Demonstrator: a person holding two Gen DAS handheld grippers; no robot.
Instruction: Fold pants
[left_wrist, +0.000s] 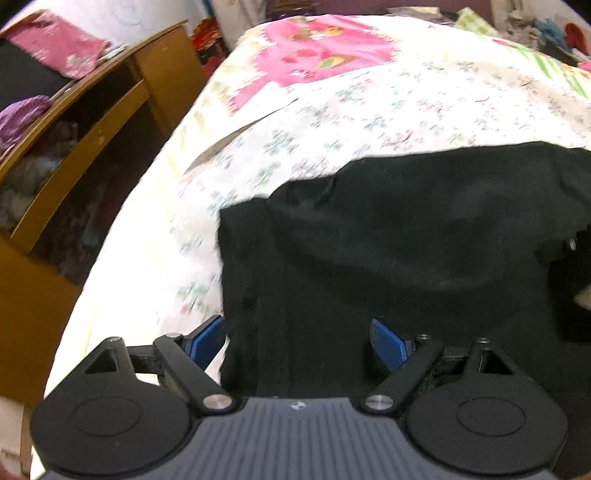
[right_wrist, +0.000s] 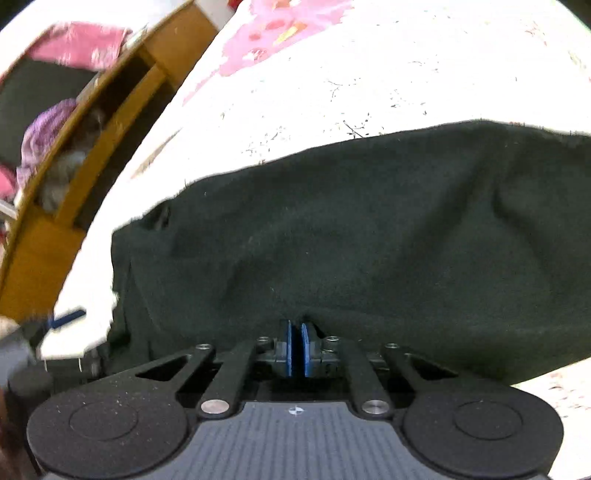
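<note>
Pants (right_wrist: 351, 229) lie on the bed (left_wrist: 369, 110), mid-fold. My right gripper (right_wrist: 296, 345) pinches their near edge; my left gripper (left_wrist: 299, 343) gapes empty over their left side and must clamp next.

Both wrist views look steeply down and forward along their fingers, close over the bed (left_wrist: 369, 110). Left wrist view sits over the left edge of the black pants (left_wrist: 388, 240); right wrist view hangs lower. Shared: pants, floral sheet, wooden shelf (left_wrist: 92, 110) at left.
</note>
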